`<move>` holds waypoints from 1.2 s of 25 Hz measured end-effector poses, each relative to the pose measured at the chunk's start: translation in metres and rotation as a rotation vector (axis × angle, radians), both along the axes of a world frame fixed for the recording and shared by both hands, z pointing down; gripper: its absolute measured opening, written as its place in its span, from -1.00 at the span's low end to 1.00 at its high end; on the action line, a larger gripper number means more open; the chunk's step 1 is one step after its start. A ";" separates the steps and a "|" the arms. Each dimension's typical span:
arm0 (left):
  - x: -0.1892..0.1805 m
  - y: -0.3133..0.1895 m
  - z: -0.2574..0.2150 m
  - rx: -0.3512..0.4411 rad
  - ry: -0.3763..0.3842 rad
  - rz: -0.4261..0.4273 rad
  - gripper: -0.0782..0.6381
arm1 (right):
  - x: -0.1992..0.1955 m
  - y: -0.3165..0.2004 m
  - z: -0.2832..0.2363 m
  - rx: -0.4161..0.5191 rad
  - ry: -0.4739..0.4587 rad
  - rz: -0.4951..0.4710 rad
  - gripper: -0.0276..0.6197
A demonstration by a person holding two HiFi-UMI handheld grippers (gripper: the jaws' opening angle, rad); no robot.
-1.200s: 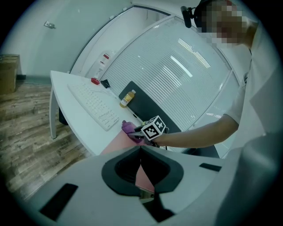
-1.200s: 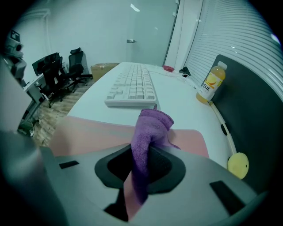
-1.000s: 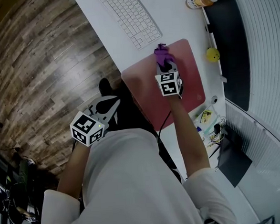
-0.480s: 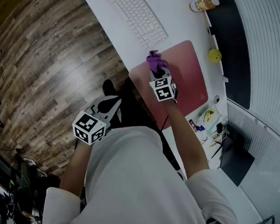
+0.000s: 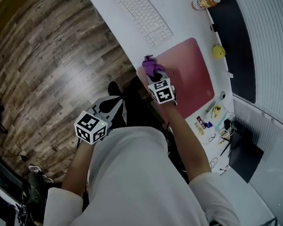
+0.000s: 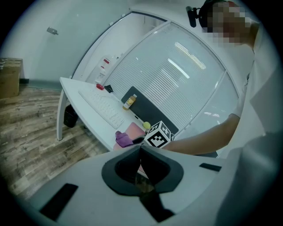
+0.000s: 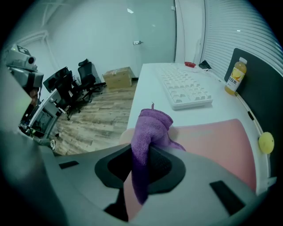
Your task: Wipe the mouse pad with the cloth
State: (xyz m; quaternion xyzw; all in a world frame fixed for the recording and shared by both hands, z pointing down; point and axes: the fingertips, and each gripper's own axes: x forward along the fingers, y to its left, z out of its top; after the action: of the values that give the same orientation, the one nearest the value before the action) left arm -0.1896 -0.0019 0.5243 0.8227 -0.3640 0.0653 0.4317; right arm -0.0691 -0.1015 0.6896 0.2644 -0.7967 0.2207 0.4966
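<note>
Right gripper view: my right tongs (image 7: 141,152) clenched on purple cloth (image 7: 152,126), cloth lying on pink mouse pad (image 7: 212,137) corner by table (image 7: 150,88) edge. My left tongs (image 6: 140,148) clenched empty, off the table.

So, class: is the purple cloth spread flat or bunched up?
Bunched: the cloth rises as a wad from the shut right tongs, at the pink mouse pad's edge.

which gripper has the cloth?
The right gripper, jaws shut on the purple cloth over the mouse pad; the left gripper is shut, empty, off the desk.
</note>
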 end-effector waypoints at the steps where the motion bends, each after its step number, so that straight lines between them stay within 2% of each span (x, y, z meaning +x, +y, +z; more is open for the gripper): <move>1: -0.001 0.002 -0.001 0.001 -0.001 0.005 -0.73 | -0.004 0.006 -0.001 -0.014 -0.013 0.006 -0.65; 8: 0.006 0.014 -0.004 0.017 -0.007 0.057 -0.73 | -0.024 0.049 -0.010 -0.080 -0.078 -0.008 -0.65; 15: 0.027 0.016 -0.014 0.049 -0.013 0.105 -0.73 | -0.011 0.065 -0.049 -0.010 -0.121 0.014 -0.65; 20: 0.054 0.018 -0.022 0.069 -0.019 0.155 -0.73 | 0.020 0.072 -0.079 0.039 -0.163 0.097 -0.65; 30: 0.122 0.034 -0.049 0.149 -0.052 0.237 -0.73 | 0.109 0.101 -0.128 0.120 -0.209 0.260 -0.65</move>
State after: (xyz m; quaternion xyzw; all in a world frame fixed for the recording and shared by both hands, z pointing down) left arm -0.0681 0.0319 0.4755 0.8878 -0.2790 0.1098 0.3491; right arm 0.0395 -0.0001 0.5620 0.3698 -0.8148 0.2614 0.3619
